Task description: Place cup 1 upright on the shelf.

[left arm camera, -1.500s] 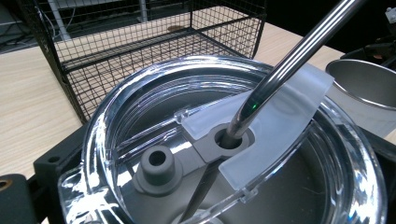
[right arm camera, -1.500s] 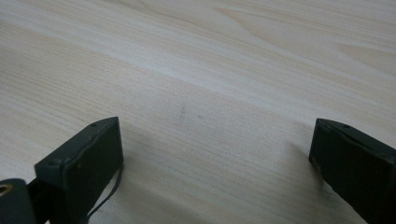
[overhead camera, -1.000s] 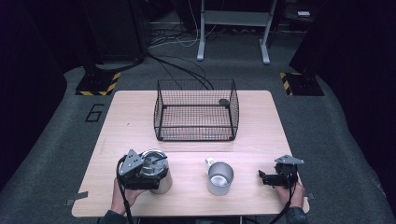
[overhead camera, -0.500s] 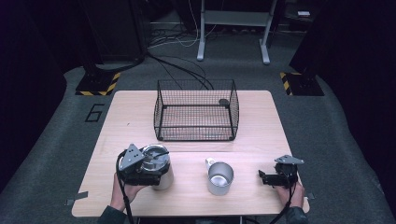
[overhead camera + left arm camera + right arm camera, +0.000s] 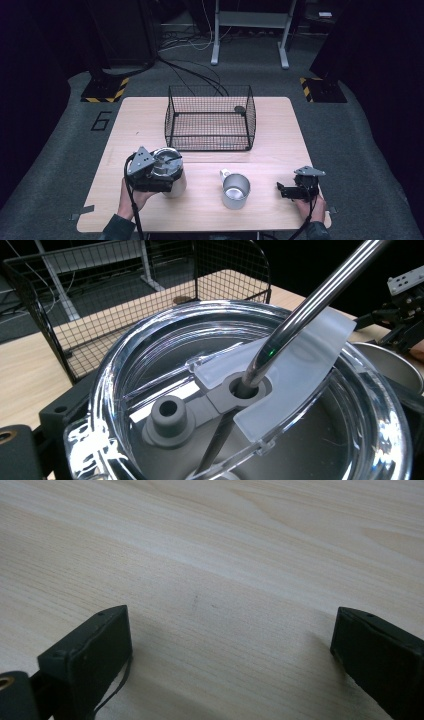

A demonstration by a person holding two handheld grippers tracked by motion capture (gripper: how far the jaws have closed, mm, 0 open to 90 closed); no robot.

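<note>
Tumbler (image 5: 169, 172) at the desk's (image 5: 270, 150) near left has edged right, gripped by the left hand-held gripper (image 5: 150, 172); lift seems imminent. Right hand-held gripper (image 5: 290, 190) rests released, near right.

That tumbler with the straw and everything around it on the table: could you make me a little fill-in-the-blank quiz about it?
1. The tumbler has a clear lid with a metal ____ through it.
2. The left gripper is at the tumbler; the right gripper rests with its jaws ____.
3. Between the two grippers stands a metal ____.
4. At the far side of the table stands a black wire ____.

Missing words: straw; open; mug; basket
</note>
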